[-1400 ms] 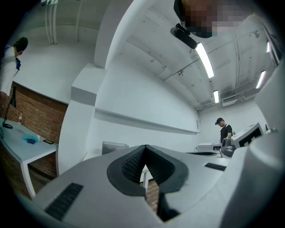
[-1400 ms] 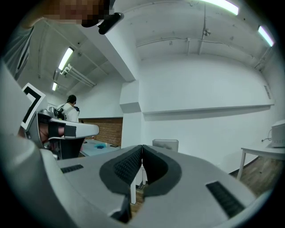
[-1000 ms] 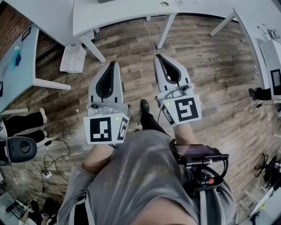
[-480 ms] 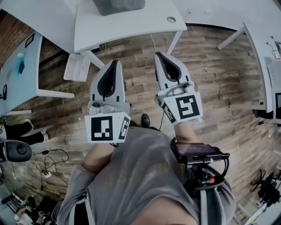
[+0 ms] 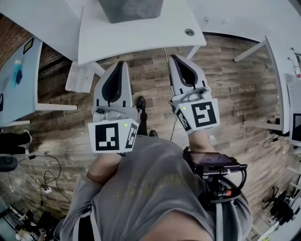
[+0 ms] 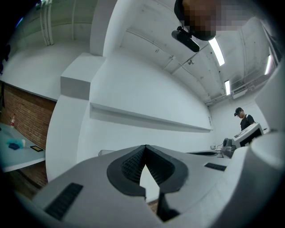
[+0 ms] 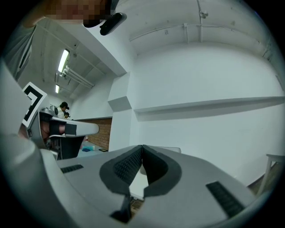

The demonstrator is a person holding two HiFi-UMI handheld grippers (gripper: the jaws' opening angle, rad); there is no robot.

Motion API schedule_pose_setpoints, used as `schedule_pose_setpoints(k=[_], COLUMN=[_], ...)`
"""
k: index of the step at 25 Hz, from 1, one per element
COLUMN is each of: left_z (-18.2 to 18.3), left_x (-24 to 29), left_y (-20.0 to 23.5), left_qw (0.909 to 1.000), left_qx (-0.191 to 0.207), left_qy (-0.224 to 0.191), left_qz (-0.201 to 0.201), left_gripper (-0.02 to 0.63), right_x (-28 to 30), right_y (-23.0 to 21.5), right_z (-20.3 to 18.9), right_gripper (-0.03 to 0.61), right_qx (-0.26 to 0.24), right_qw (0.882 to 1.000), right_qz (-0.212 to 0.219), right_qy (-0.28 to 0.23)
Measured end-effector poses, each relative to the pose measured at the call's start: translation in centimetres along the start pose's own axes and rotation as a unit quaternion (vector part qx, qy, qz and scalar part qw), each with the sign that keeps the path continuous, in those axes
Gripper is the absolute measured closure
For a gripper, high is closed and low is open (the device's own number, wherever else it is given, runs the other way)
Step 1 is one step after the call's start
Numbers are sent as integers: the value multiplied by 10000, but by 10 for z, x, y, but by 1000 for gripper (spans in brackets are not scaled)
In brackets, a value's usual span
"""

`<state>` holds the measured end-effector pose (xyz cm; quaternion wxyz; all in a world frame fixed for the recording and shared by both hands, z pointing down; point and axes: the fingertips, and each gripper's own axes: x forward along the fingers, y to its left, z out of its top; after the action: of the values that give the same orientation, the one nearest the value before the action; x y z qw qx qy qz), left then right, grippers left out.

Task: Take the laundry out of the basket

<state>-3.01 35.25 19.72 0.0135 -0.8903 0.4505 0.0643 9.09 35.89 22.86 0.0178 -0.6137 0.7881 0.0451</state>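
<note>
Wood-plank floor point(image 5: 235, 84) fills most of the head view, with a white desk point(image 5: 141, 37) at upper centre of the frame. On the desk, at the top edge, stands a grey basket point(image 5: 130, 8), cut off by the frame. Its inside is not visible, so no laundry can be confirmed. Held side by side at mid-frame: left gripper point(image 5: 119, 63) and right gripper point(image 5: 173, 57), tips near the desk's front edge. In both gripper views the fingers are pressed together tip to tip, with nothing between them. Step in hand, by my reading: approach, no grasp begun. Next move calls for closing in on the desk, spreading one pair of fingers, and reaching over the basket rim down into it.
</note>
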Motion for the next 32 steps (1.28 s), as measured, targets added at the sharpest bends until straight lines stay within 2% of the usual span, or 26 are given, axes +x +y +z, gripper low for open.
schedule_pose_setpoints(k=[11,21,32], left_z=[-34,-15,-15], left_x=[108,180,225], left_y=[83,154,165], left_qw=[9991,9994,9995], left_qx=[-313,-196,-133], left_qy=[285,-119,-248], left_qz=[84,247,142], left_gripper=[606,606,606], right_x=[129,232,276], right_y=[-32,-49,-82], right_z=[-34,-23,10], right_gripper=[571,571,571], right_qx=[26,-190,-435], right_qw=[9992,9995,9986], right_qz=[41,193,118], right_qy=[389,155,-292])
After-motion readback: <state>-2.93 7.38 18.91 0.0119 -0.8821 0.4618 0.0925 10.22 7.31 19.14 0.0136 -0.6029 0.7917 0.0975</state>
